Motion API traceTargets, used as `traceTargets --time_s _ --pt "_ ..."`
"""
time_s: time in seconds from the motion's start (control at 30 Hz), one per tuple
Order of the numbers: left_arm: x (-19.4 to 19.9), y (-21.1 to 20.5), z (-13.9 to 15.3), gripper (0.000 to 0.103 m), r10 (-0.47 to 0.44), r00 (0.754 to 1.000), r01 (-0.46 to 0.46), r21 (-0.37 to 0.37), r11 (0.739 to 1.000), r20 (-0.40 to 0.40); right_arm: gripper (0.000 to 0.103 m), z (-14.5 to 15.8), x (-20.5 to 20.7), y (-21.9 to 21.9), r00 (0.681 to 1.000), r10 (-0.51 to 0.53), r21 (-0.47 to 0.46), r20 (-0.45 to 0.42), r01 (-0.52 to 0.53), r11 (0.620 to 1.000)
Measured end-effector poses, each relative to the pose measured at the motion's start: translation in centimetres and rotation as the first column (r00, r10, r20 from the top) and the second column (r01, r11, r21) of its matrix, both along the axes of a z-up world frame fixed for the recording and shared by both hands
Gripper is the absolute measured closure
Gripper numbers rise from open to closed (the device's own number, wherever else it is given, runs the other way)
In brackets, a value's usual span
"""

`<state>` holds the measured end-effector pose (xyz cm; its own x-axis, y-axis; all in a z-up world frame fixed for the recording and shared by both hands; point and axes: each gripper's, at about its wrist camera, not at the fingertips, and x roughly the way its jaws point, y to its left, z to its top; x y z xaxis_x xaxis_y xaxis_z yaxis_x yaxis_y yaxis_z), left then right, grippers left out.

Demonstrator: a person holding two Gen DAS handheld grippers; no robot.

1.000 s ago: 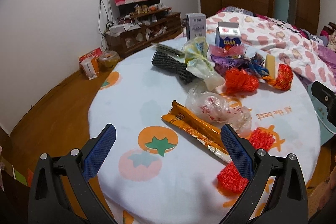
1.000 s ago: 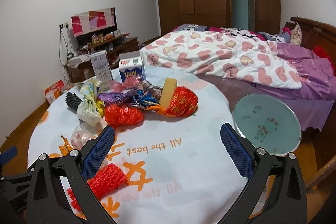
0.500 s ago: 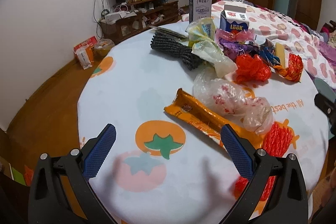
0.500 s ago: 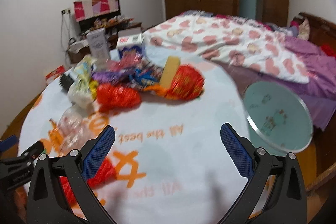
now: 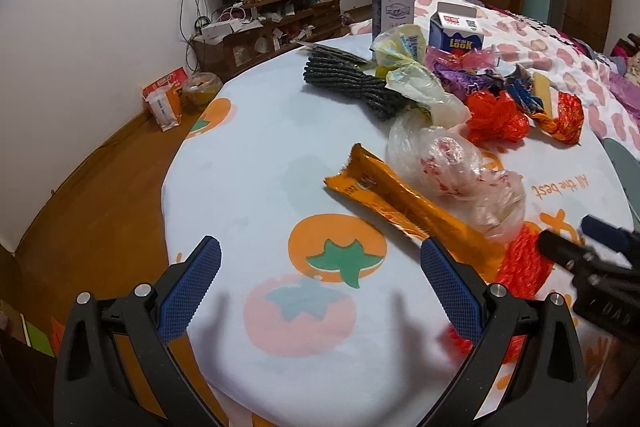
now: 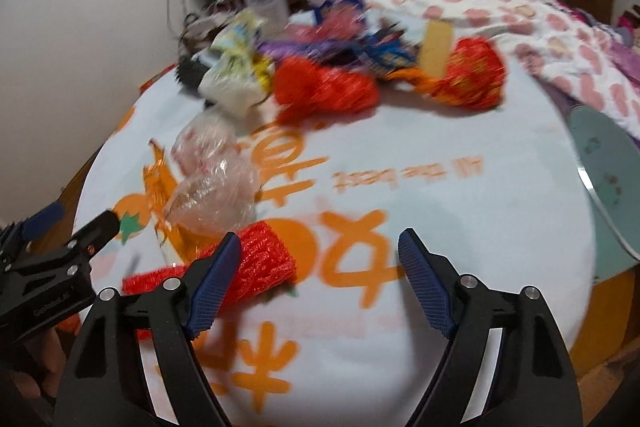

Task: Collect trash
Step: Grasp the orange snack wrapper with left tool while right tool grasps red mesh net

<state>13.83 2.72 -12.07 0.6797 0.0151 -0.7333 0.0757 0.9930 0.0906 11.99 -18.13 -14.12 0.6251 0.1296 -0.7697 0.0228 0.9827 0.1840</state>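
Two blue-padded jaws of the left hand-held gripper [image 5: 320,291] stand spread over the near edge of the table [image 5: 248,155], nothing between them. An orange wrapper [image 5: 404,205], long and crinkled, lies mid-table beside a clear plastic bag [image 5: 452,167]; more trash is heaped toward the far edge. In the blurred right wrist view, the right hand-held gripper [image 6: 320,267] is closing, its left pad beside a red mesh net [image 6: 256,267], ribbed and folded, near the front edge.
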Motion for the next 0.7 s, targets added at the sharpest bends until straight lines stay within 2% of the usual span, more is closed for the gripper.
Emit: traceTargets --time_s 0.07,0.1,0.17,0.3,0.37,0.63,0.67,0.7 --pt "0.3 0.1 0.0 0.006 0.002 1.0 -0.002 -0.004 1.0 -0.007 0.036 -0.3 0.2 0.1 1.0 0.017 0.019 -0.004 -0.017 1.0" --pt "0.4 0.1 -0.1 0.006 0.004 1.0 -0.004 -0.004 1.0 -0.01 0.046 -0.3 0.2 0.1 1.0 0.026 0.026 0.002 -0.026 0.999" --pt "0.7 0.3 -0.4 0.006 0.012 1.0 -0.013 -0.011 1.0 -0.023 0.059 -0.2 0.2 0.1 0.998 0.06 0.056 0.009 -0.06 0.997" --pt "1.5 -0.2 -0.7 0.006 0.009 0.999 -0.011 -0.035 0.999 -0.044 0.09 0.2 0.3 0.0 0.995 0.088 0.053 0.038 -0.09 0.995" --pt "1.8 -0.7 -0.8 0.006 0.003 0.999 -0.005 -0.029 1.0 -0.049 0.097 0.5 0.5 -0.5 0.996 0.075 0.047 0.048 -0.078 0.996" --pt "3.7 -3.4 -1.9 0.01 -0.023 0.993 0.012 -0.086 0.996 -0.119 0.098 2.1 1.1 -5.4 0.992 -0.057 -0.001 0.111 0.057 0.998" --pt "3.9 -3.8 -2.1 0.012 -0.029 0.991 0.016 -0.097 0.995 -0.129 0.095 2.3 1.1 -5.9 0.991 -0.074 -0.001 0.115 0.075 0.997" --pt "4.1 -4.2 -2.4 0.018 -0.034 0.99 0.021 -0.098 0.995 -0.14 0.083 2.4 1.0 -6.5 0.991 -0.092 0.029 0.101 0.09 0.996"
